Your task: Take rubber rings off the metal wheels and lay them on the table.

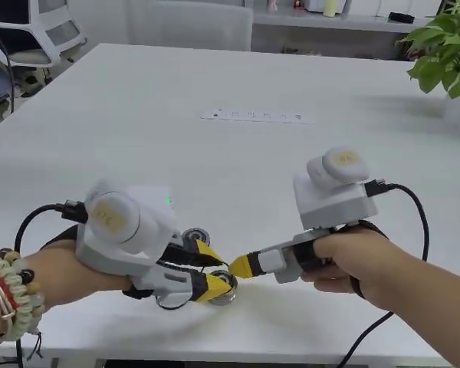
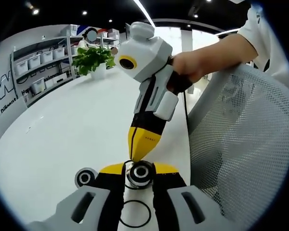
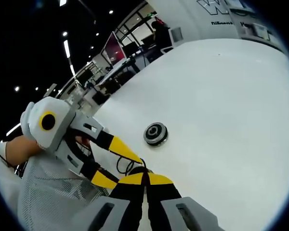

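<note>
We see the left gripper (image 1: 213, 270) low at the near edge of the table (image 1: 215, 153). Its two yellow jaws are closed on a wheel (image 2: 141, 174), one jaw on each side, and the wheel rests on the table.

The right gripper (image 1: 240, 267) comes in from the right and its tip touches the top edge of this wheel. Its jaws are pressed together. In the left gripper view they seem to pinch a thin black ring (image 2: 127, 178), which stands out in an arc beside the wheel on one side. How much of the ring is off the wheel, we cannot tell.

A second wheel (image 1: 193, 238) lies flat on the table just beside the left gripper, on its far side in the head view, apart from both grippers. In the left gripper view a loose ring (image 2: 134, 213) lies flat on the table under the left gripper's jaws, near the held wheel.

A plant (image 1: 445, 46) stands at the far right corner of the table. A mesh chair (image 2: 231, 144) is beside the table.
</note>
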